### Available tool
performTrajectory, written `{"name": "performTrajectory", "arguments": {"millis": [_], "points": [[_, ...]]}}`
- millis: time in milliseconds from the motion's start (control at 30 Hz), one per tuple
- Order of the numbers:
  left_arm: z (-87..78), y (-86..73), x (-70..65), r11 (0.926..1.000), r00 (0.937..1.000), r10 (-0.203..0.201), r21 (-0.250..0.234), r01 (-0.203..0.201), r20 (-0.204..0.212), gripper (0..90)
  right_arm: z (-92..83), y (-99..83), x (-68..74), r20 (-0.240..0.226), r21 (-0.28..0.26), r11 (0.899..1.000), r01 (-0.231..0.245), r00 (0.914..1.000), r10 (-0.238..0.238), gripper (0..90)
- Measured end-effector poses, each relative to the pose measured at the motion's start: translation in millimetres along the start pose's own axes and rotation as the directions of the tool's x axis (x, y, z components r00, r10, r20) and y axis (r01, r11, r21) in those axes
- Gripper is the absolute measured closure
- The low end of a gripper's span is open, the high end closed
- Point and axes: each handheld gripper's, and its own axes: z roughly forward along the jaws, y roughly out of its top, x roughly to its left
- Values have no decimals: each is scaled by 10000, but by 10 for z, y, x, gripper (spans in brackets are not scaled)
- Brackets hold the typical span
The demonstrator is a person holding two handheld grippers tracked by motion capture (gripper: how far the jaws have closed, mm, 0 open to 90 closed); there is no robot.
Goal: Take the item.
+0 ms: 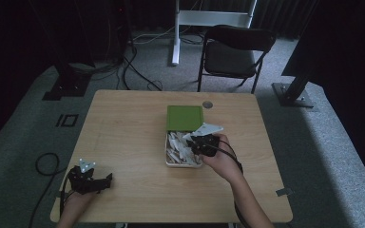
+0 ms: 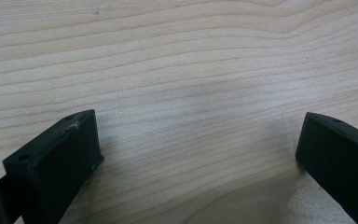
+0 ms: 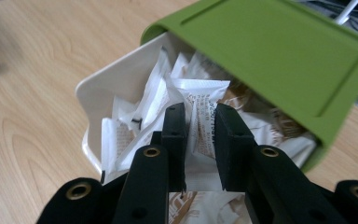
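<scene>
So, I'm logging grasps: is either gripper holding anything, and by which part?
The right gripper pinches a white paper sachet by its edge, inside the white box. The left gripper is open, holding nothing.

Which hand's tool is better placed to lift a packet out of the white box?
The right tool: its jaws are nearly closed around a white packet inside the white box under the half-slid green lid. The left tool rests open on bare table, far from the box.

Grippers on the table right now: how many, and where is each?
2. The left gripper rests open near the table's front-left corner. The right gripper is in the white box, closed on a white packet.
</scene>
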Motion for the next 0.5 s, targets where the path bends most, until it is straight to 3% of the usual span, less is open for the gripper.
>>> {"name": "performTrajectory", "arguments": {"millis": [267, 500], "points": [[0, 0, 0, 10000, 10000, -1, 0, 1, 2, 7, -142, -21, -165, 419, -796, 9956, -484, 9978, 519, 755], [0, 0, 0, 10000, 10000, 1, 1, -1, 1, 7, -251, -45, -340, 897, -1112, 9899, -881, 9911, 983, 753]]}}
